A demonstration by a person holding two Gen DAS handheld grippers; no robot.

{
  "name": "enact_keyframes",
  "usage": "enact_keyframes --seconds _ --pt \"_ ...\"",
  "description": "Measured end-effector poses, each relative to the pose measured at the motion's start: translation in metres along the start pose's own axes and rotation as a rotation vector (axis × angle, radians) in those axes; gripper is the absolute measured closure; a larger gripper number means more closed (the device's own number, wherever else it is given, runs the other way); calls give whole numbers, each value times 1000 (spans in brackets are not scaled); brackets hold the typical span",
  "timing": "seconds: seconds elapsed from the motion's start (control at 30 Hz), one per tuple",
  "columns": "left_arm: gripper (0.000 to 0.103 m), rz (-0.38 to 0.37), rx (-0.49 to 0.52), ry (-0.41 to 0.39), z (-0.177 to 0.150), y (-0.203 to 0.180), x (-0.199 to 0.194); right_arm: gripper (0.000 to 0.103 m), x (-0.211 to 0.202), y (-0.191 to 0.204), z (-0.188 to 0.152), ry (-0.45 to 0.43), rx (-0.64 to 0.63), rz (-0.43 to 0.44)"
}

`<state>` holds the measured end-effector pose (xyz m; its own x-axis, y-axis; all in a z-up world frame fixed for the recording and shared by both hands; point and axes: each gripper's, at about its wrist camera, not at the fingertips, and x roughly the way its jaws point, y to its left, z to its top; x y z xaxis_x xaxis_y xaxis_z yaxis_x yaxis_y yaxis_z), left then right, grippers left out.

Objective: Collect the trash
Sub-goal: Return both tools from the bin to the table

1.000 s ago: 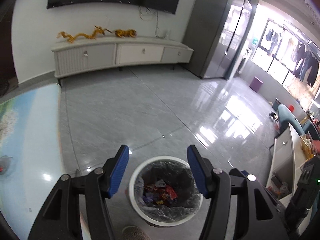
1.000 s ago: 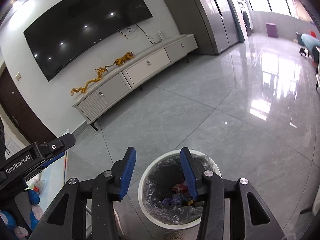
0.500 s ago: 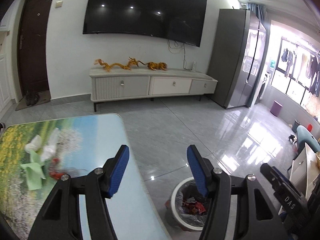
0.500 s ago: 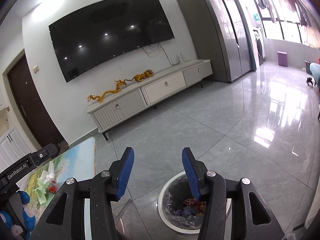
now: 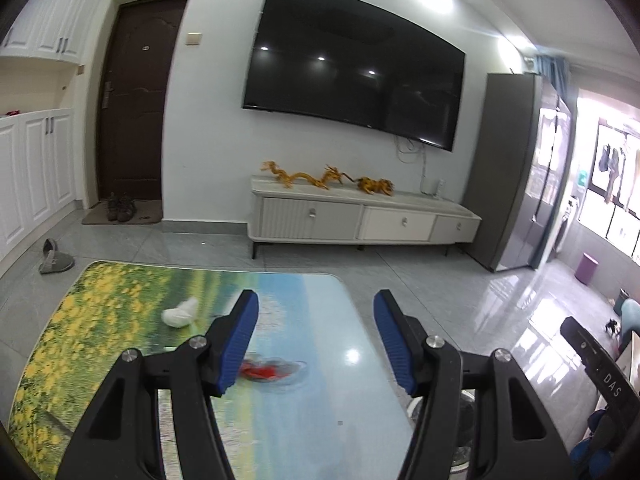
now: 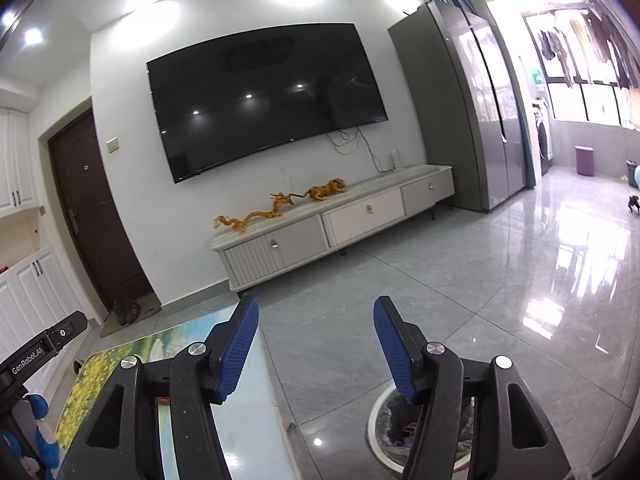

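My left gripper (image 5: 314,338) is open and empty above the glossy landscape-print table (image 5: 120,320). A blurred red wrapper (image 5: 268,370) lies on the table just beside the left finger. A crumpled white tissue (image 5: 180,314) lies farther back to the left. My right gripper (image 6: 316,348) is open and empty above the table's right edge (image 6: 256,392). The white trash bin (image 6: 380,428) with a grey liner stands on the floor below, half hidden by the right finger.
A white TV cabinet (image 5: 360,220) with gold dragon figures stands under a wall TV (image 5: 352,84). A grey fridge (image 6: 472,120) stands at the right. A slipper (image 5: 56,260) and shoes lie on the floor near the brown door (image 5: 136,100).
Both grippers have swung up and left from over the trash bin to the table. The bin has dropped to the lower right of both views. Both stay open.
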<state>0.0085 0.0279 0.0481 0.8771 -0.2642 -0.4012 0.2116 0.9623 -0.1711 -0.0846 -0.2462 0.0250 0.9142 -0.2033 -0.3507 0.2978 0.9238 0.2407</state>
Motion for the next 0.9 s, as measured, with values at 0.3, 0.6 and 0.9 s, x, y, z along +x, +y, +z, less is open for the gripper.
enact_keyframes --seconds 0.3,0.6,0.9 --pt "44 183 -156 -25 2 115 -23 42 4 50 -10 5 -82 90" --pt "44 289 -271 25 -14 180 -12 42 29 81 -23 67 -155 159" --pt "44 264 -325 112 -36 192 28 42 63 86 -45 163 -175 180"
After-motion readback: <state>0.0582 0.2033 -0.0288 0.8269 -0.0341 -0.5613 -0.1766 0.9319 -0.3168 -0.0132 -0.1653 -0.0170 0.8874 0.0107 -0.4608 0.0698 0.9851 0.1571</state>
